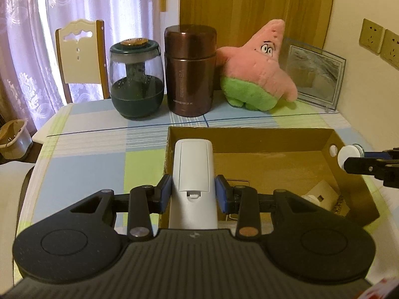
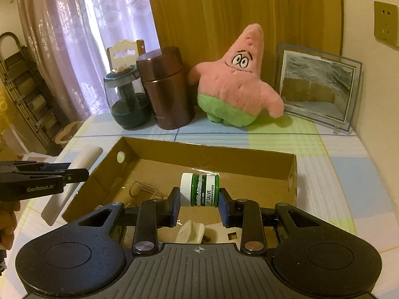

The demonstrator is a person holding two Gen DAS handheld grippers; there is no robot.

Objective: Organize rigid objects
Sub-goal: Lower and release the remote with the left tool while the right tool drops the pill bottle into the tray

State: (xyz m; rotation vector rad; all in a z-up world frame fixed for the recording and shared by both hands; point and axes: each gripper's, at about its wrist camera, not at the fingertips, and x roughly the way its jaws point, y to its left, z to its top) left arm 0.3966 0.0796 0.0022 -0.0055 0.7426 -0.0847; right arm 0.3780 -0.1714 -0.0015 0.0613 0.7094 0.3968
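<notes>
A white remote control [image 1: 193, 182] sits clamped between the blue pads of the left gripper [image 1: 194, 191] at the centre of the left wrist view, its battery-cover side facing the camera and its far end reaching over the near left corner of the cardboard box [image 1: 249, 137]. In the right wrist view the same remote [image 2: 74, 182] shows at the left edge, just outside the box's left wall, with the left gripper [image 2: 74, 174] closed on it.

The right gripper [image 2: 199, 199] grips a small green lip salve jar [image 2: 200, 189] with a white ribbed cap, held sideways, cap to the left, in the lower middle of its frame above the box interior [image 2: 224, 169]. In the left wrist view that jar [image 1: 348, 153] appears at the right edge, its white cap just beside the round hole in the box's right wall, pinched by the right gripper [image 1: 354, 160].

Inside the box, low in the frame, lie a white object [image 2: 190, 231] and a wire clip [image 2: 142, 189]; I cannot tell what the white object is.

The box rests on a table covered with a checked cloth [image 1: 99, 149]. Behind it, across the upper half of the frame from left to right, stand a glass jar with a dark lid [image 1: 136, 79], a brown metal flask [image 1: 190, 71], a pink and green star plush [image 1: 259, 67] and a clear picture frame [image 1: 314, 74]. A chair [image 1: 79, 54] and pale curtains [image 1: 37, 37] fill the upper left.
</notes>
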